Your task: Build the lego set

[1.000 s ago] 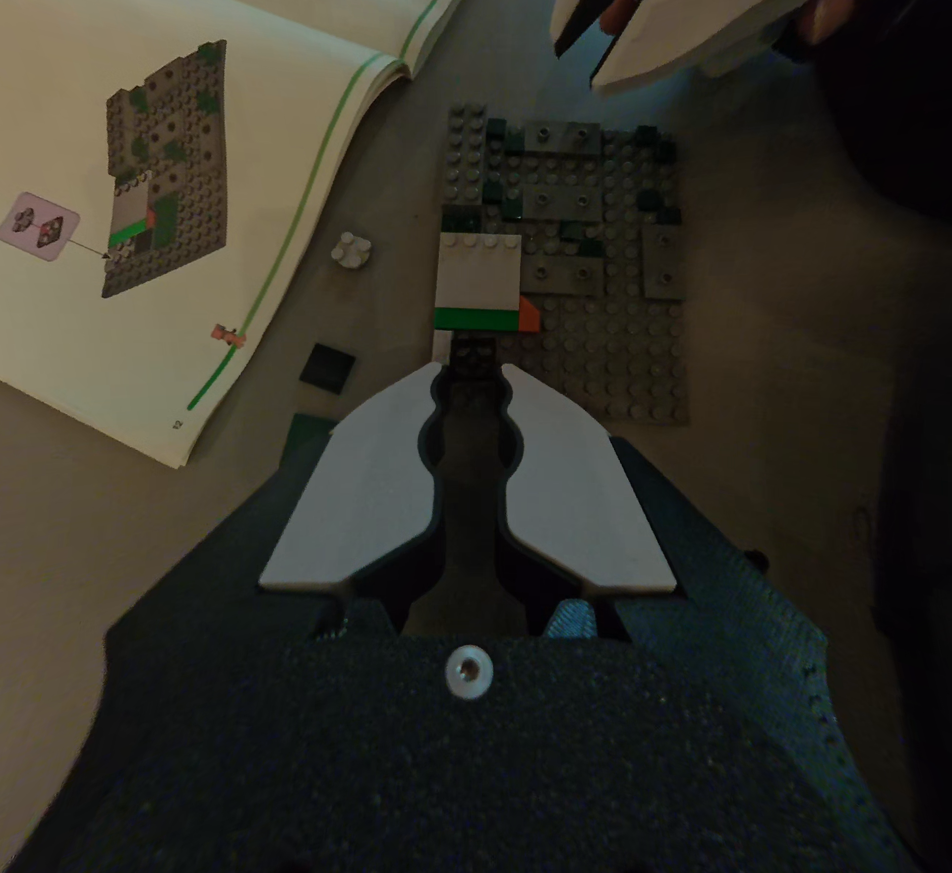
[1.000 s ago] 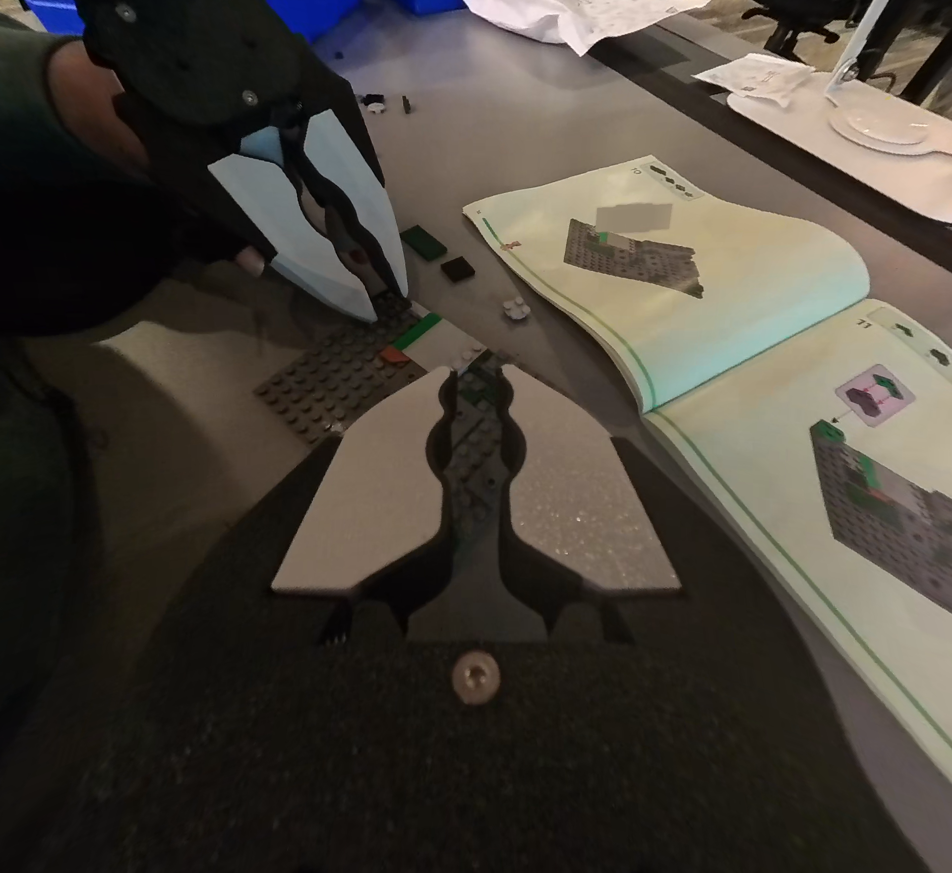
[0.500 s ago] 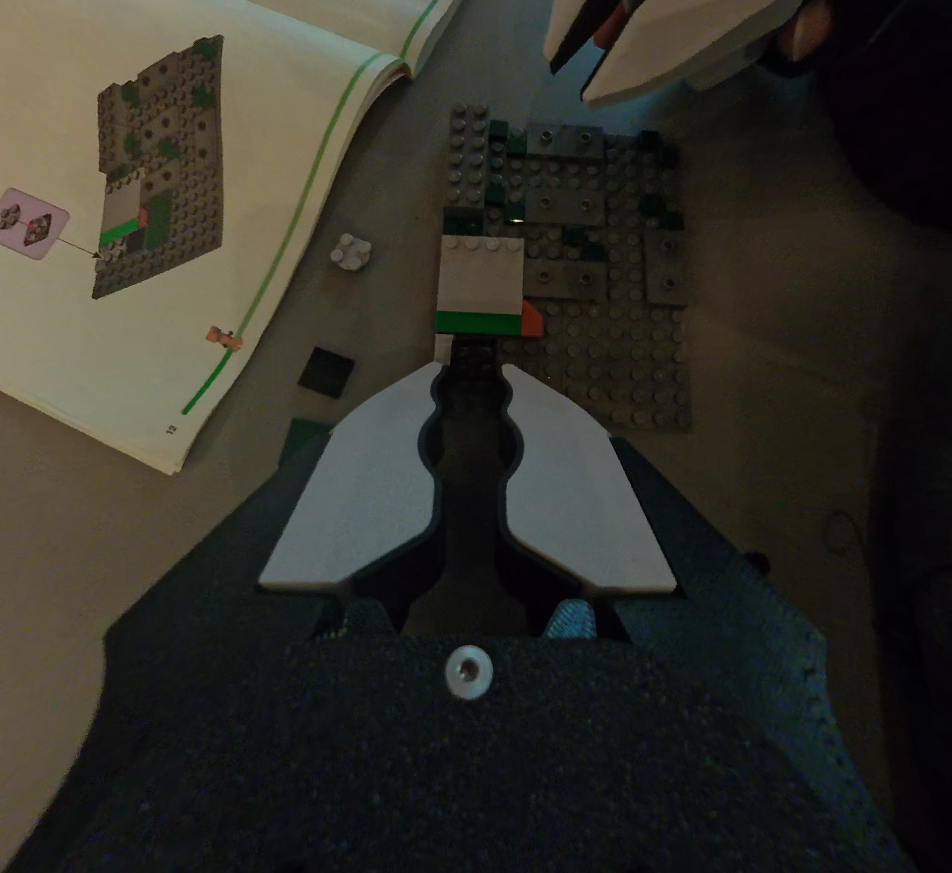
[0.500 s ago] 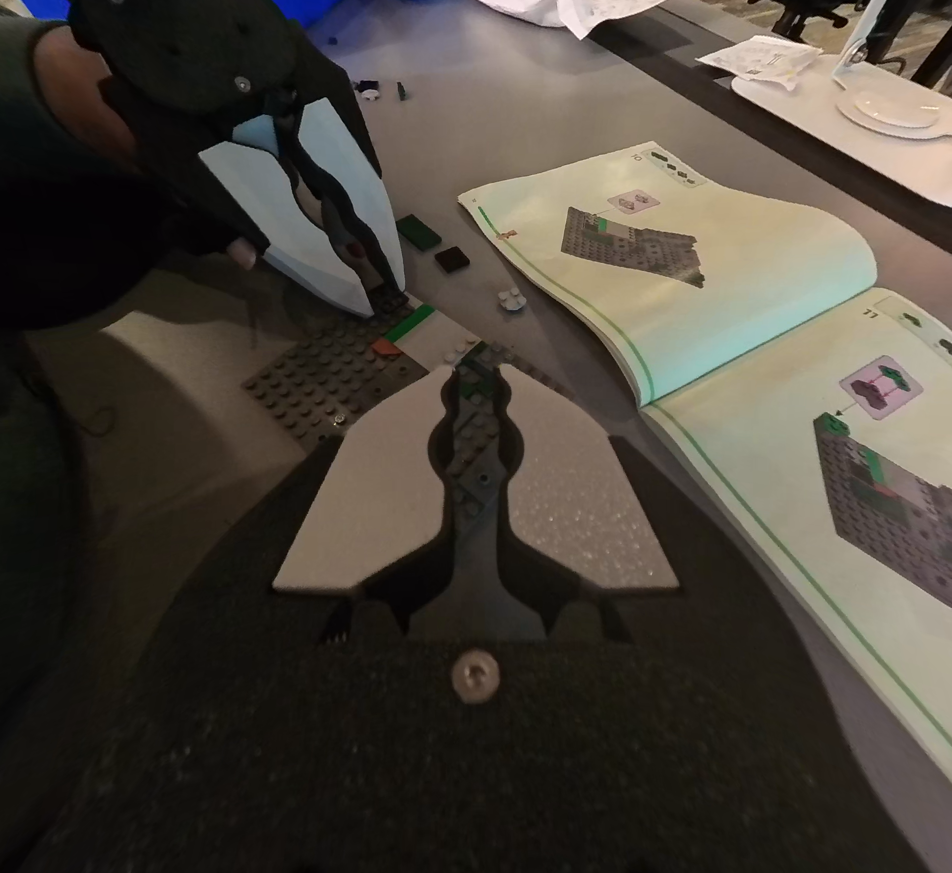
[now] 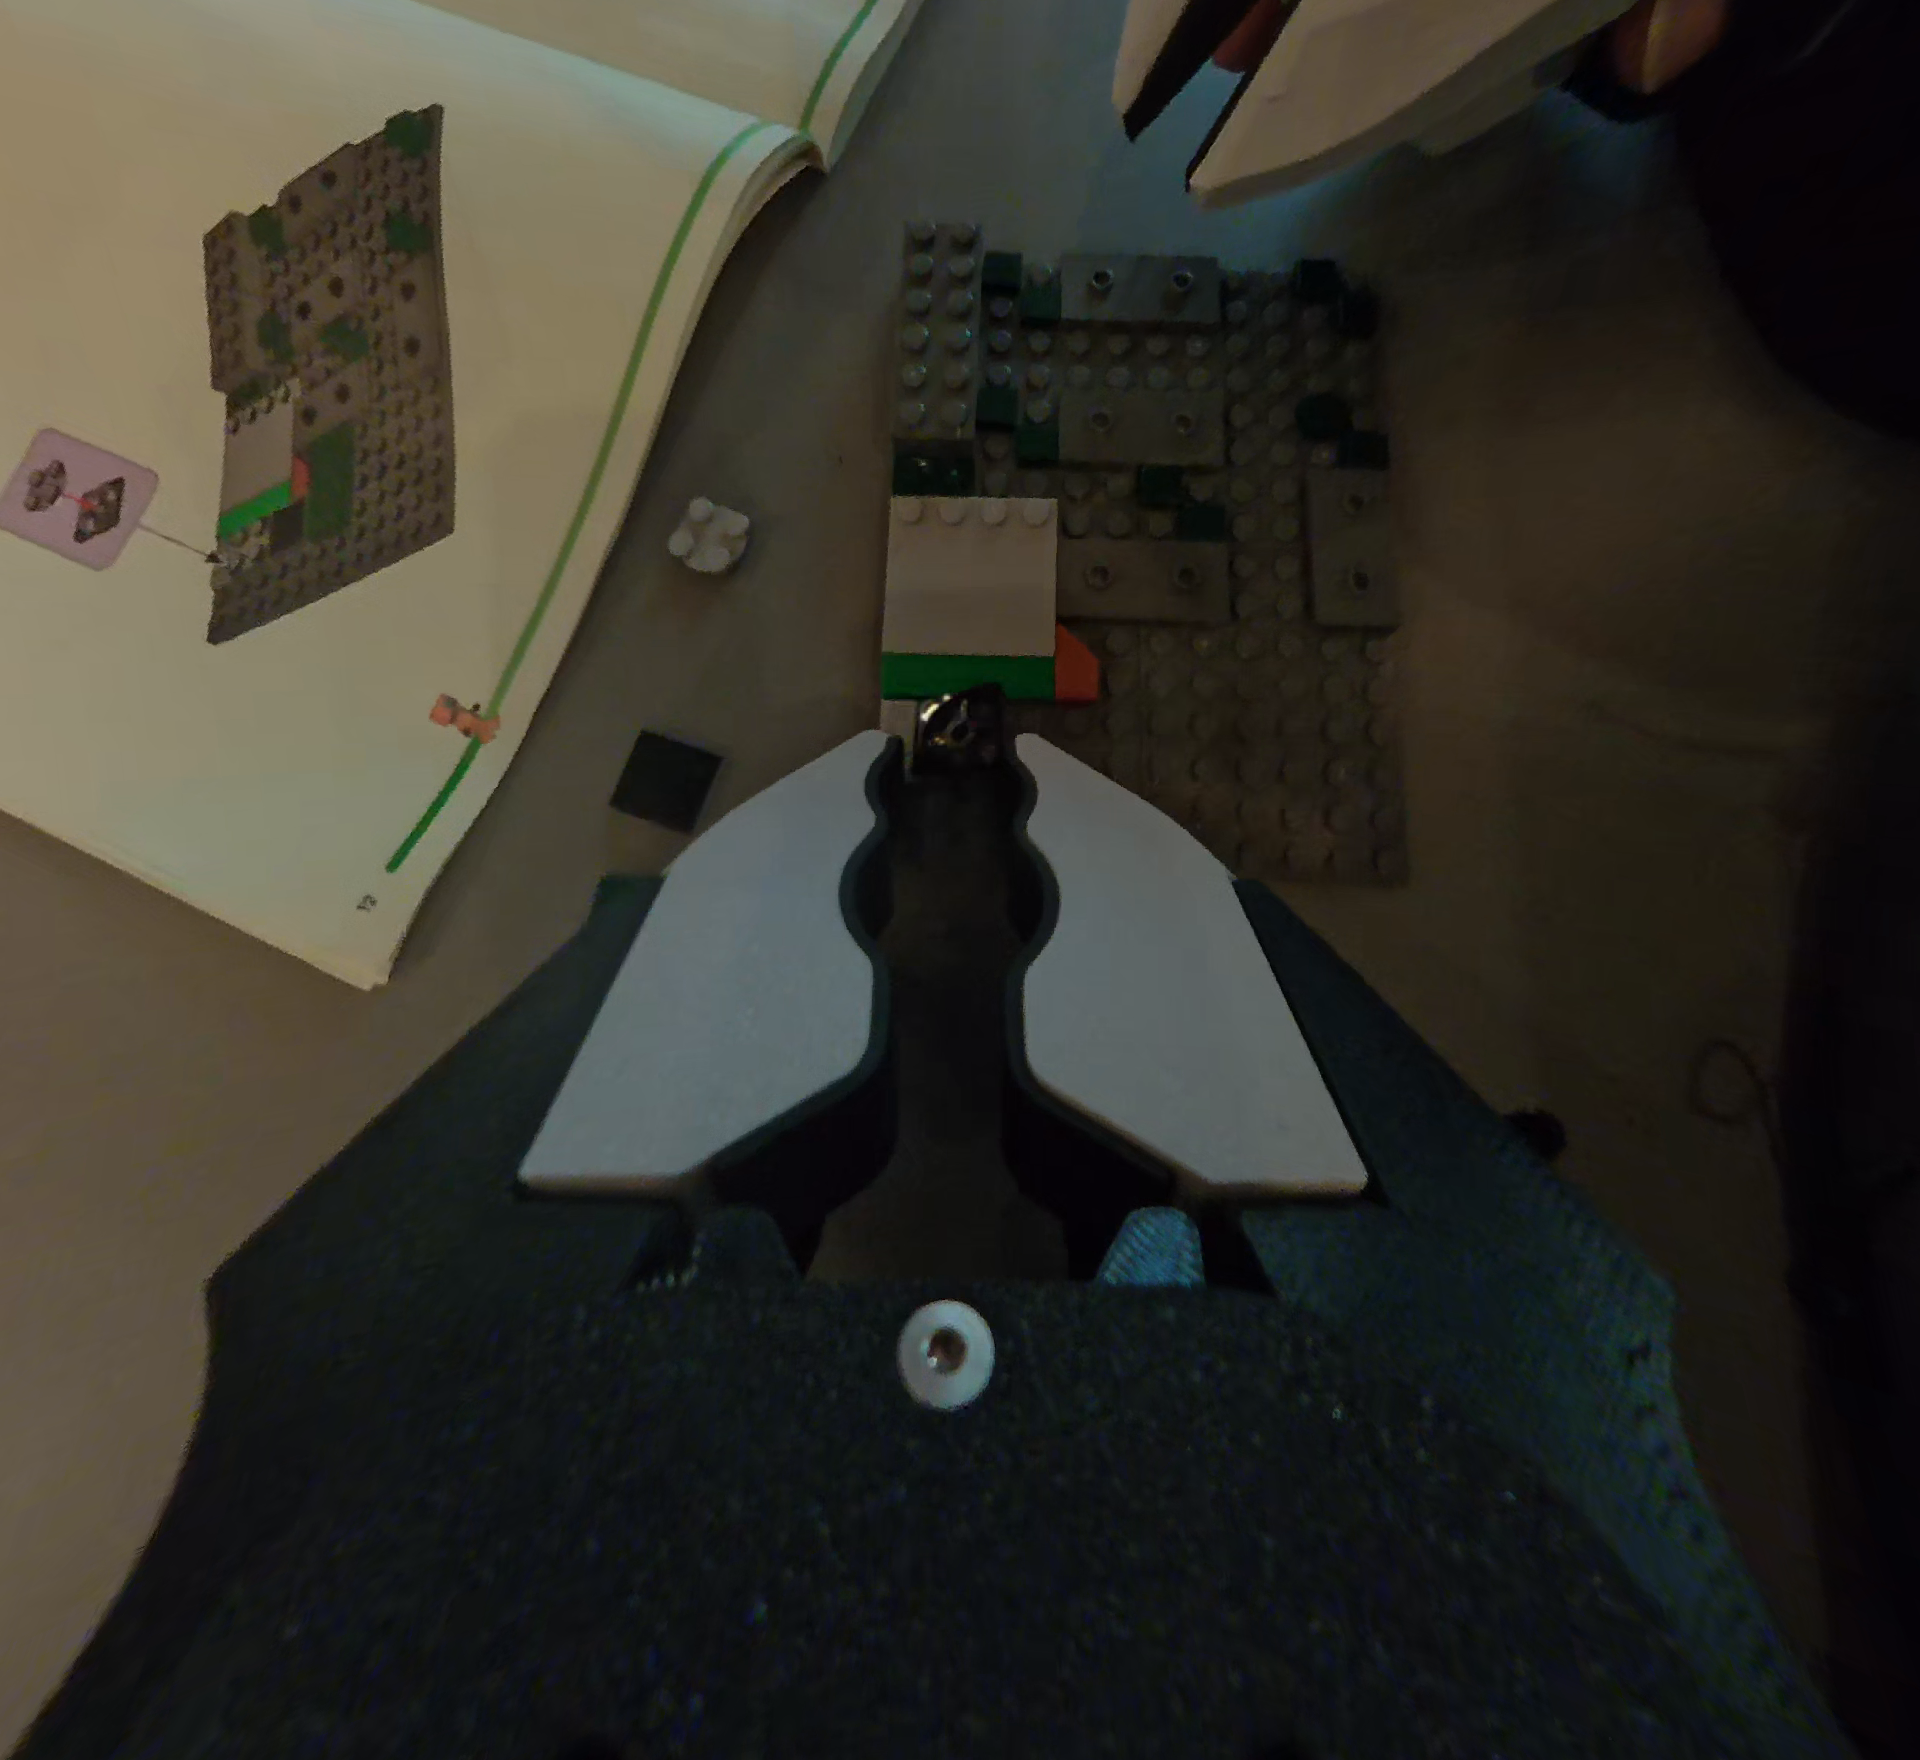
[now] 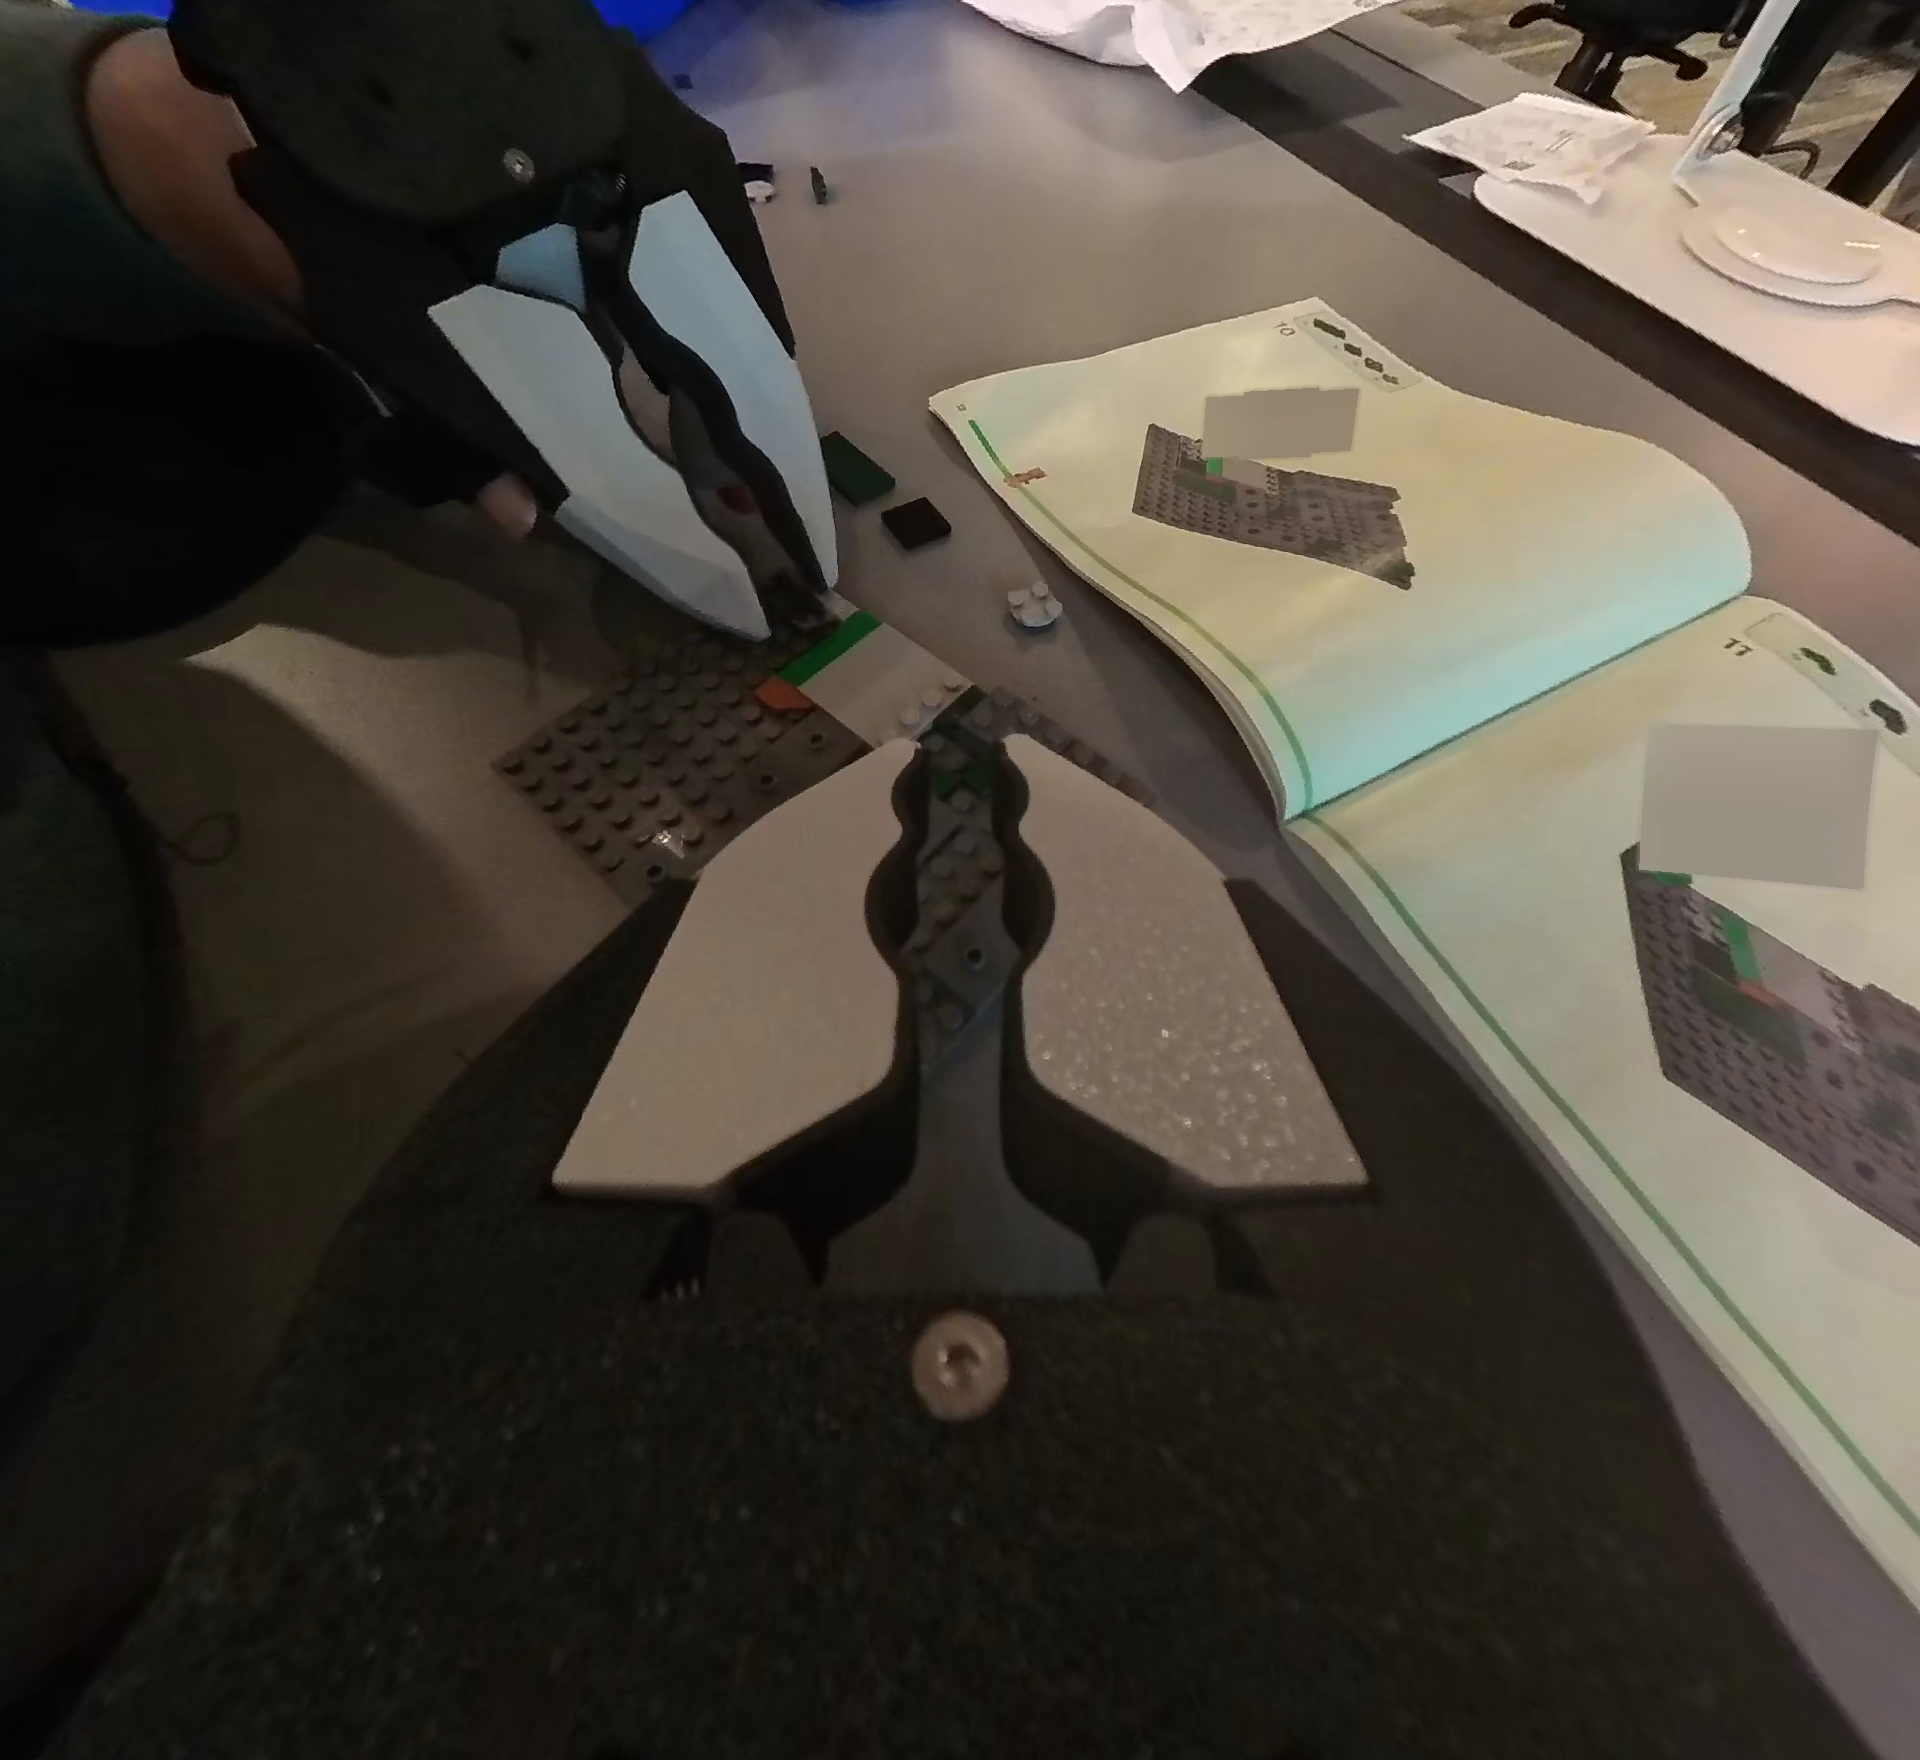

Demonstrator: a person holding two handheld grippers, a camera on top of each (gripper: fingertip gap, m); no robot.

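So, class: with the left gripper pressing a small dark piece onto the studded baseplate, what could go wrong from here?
1. The left gripper pinches a small dark brick at its very tips; it looks tilted, so it could seat crooked or slip out.
2. The grey studded baseplate lies loose on the grey table, and the right gripper hovers above it rather than visibly bracing it, so pressing might shift it.
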